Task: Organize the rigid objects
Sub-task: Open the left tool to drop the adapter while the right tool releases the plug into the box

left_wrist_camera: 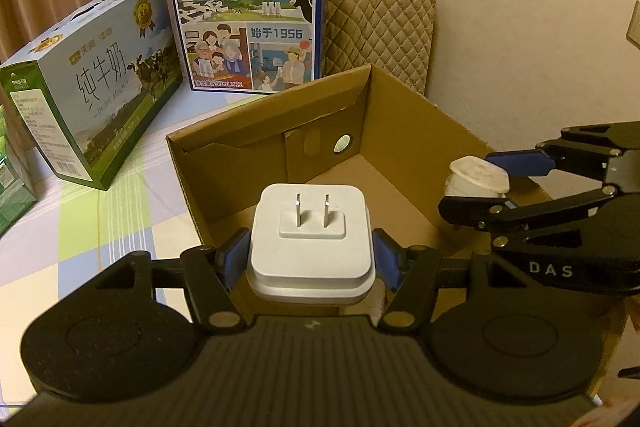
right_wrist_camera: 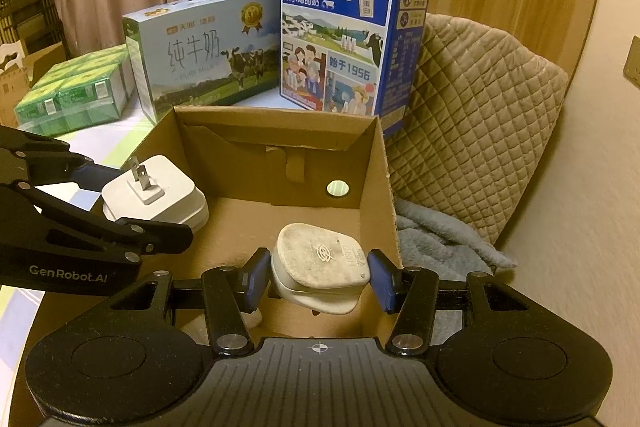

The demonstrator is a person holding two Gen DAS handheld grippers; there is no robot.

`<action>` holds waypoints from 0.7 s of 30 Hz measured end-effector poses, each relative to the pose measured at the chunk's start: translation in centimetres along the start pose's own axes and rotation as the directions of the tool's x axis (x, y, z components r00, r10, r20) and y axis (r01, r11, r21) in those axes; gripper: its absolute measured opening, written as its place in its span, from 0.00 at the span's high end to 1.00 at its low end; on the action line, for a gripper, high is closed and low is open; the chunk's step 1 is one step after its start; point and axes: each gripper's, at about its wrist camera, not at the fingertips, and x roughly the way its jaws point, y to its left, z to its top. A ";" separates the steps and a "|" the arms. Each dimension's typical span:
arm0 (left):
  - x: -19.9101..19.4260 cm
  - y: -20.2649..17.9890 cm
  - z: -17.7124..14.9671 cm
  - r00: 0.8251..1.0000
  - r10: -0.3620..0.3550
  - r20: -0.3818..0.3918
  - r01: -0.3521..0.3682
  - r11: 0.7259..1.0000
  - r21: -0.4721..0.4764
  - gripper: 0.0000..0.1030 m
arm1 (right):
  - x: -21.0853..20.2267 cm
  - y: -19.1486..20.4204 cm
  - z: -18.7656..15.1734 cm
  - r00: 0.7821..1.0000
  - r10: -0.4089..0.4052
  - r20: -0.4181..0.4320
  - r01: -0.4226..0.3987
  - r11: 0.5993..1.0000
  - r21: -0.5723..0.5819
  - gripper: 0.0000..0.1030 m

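Both adapters hang over the open cardboard box (right_wrist_camera: 372, 163): the left hand-held gripper (left_wrist_camera: 310, 259) clamps the white plug adapter (left_wrist_camera: 310, 243), the right hand-held gripper (right_wrist_camera: 318, 279) the grubby one (right_wrist_camera: 320, 263). Released together, they might collide inside.

Both are tilting downward: the left gripper (left_wrist_camera: 308, 251) is clamping something white, the right gripper (right_wrist_camera: 318, 277) likewise.

Both grippers are matte black linkages with silver rivets and blue finger pads (right_wrist_camera: 254, 277). The left gripper (right_wrist_camera: 156, 215) reads "GenRobot.AI" in white; the right gripper (left_wrist_camera: 476, 191) shows "DAS".
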 end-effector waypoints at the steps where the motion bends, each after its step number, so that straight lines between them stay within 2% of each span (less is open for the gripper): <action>1: 0.1 0.0 0.0 1.000 -0.002 -0.002 0.002 1.000 0.001 0.41 | 0.0 0.0 0.0 1.000 0.000 0.000 0.000 1.000 0.001 0.52; 14: 0.6 0.3 0.4 1.000 0.018 0.006 -0.018 1.000 -0.008 0.41 | -0.1 -0.2 0.0 1.000 0.001 0.011 -0.001 1.000 0.014 0.52; 17: 0.4 0.7 0.6 0.998 0.046 0.031 -0.045 0.999 -0.018 0.37 | -0.2 -0.1 0.0 1.000 0.002 0.014 -0.002 1.000 0.015 0.52; 21: -0.2 1.1 0.5 0.998 0.050 0.044 -0.048 0.998 -0.035 0.37 | -0.3 -0.1 0.0 1.000 0.001 0.013 -0.002 1.000 0.017 0.52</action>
